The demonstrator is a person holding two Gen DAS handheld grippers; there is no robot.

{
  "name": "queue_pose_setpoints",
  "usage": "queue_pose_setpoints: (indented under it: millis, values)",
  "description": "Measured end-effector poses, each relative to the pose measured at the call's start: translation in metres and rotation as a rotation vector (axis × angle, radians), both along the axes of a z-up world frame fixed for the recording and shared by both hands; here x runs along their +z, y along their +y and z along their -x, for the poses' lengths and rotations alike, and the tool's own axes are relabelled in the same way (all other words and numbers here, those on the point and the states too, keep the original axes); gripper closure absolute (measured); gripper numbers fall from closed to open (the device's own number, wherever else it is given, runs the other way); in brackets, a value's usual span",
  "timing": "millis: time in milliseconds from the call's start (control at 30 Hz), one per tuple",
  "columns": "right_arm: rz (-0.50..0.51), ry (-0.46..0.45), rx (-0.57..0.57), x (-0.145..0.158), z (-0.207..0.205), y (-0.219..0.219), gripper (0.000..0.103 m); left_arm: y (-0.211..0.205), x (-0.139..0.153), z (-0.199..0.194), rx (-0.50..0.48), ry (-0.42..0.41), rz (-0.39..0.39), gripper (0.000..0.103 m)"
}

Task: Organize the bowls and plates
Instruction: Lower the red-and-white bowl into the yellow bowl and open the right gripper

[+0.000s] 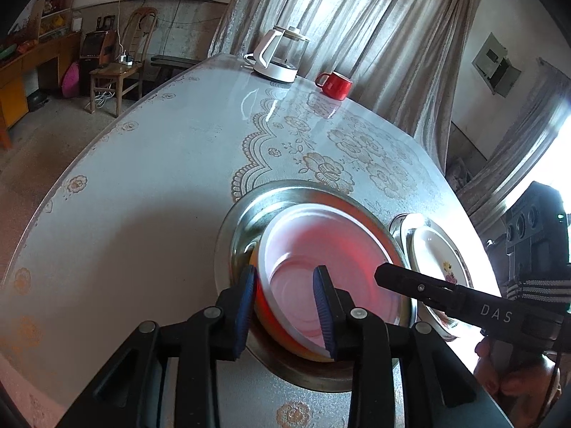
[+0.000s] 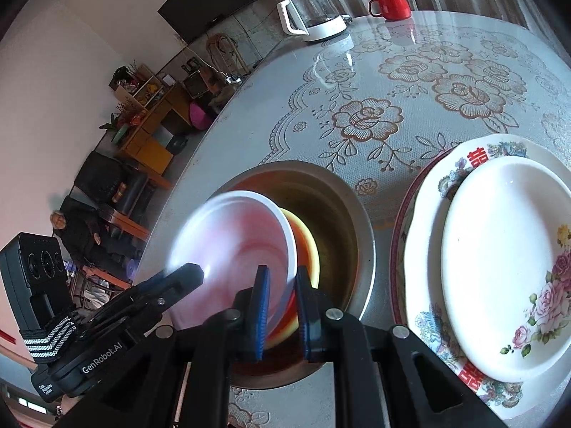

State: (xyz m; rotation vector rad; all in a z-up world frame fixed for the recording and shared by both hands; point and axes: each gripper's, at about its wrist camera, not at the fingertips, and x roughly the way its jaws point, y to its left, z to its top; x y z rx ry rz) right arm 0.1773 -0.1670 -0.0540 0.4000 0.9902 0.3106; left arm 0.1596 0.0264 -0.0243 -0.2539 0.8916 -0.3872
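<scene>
The white bowl [image 2: 235,246] is held tilted inside the wide steel basin [image 2: 360,235], above a yellow and orange bowl [image 2: 303,246] that is already nested there. Its near rim is pinched by the right gripper [image 2: 280,306]: the two blue pads are almost together, with only the thin rim between them, so the bowl is carried by this one edge. This is probably why it hangs at an angle and is not yet seated flat on the bowls below.

The left gripper [image 1: 285,314] is placed on the opposite side of the same rim. Its pads [image 1: 323,306] are seen apart, one outside the rim and one inside the bowl, and no pressing on the rim can be made out. It is judged that this gripper is there only to guide or steady the bowl while it is lowered into the stack.

The steel basin stands on the round table [image 1: 142,178], which is covered by a cloth with flowers. Just beside the basin, on the right, a plain white plate [image 2: 499,256] is laid on a larger flowered plate [image 2: 428,306]; plates seem to be collected in one pile and bowls in the other. A kettle [image 1: 278,57] and a red mug [image 1: 333,85] are kept at the far edge, well apart from the work.

It is judged that the nesting of the white bowl is close to finished.
</scene>
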Motion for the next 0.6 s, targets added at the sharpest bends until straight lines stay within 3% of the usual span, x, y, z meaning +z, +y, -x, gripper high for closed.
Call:
queue_pose_setpoints:
  millis: [67,200,367,600]
  values:
    - [0.007,-0.005,-0.006,0.000,-0.002,-0.001,0.086,0.001,0.002,-0.001,-0.003,-0.003,0.016,0.061]
    - [0.005,-0.014,-0.016,0.002,0.000,-0.004,0.086,0.006,0.010,0.004,0.019,-0.045,0.015,0.039]
    - [0.016,-0.041,-0.036,0.005,0.009,-0.012,0.085,0.015,0.013,0.007,0.067,-0.076,-0.028,0.039]
    - [0.108,-0.118,-0.039,0.016,0.024,-0.012,0.080,0.017,0.010,0.018,0.096,-0.101,-0.070,0.024]
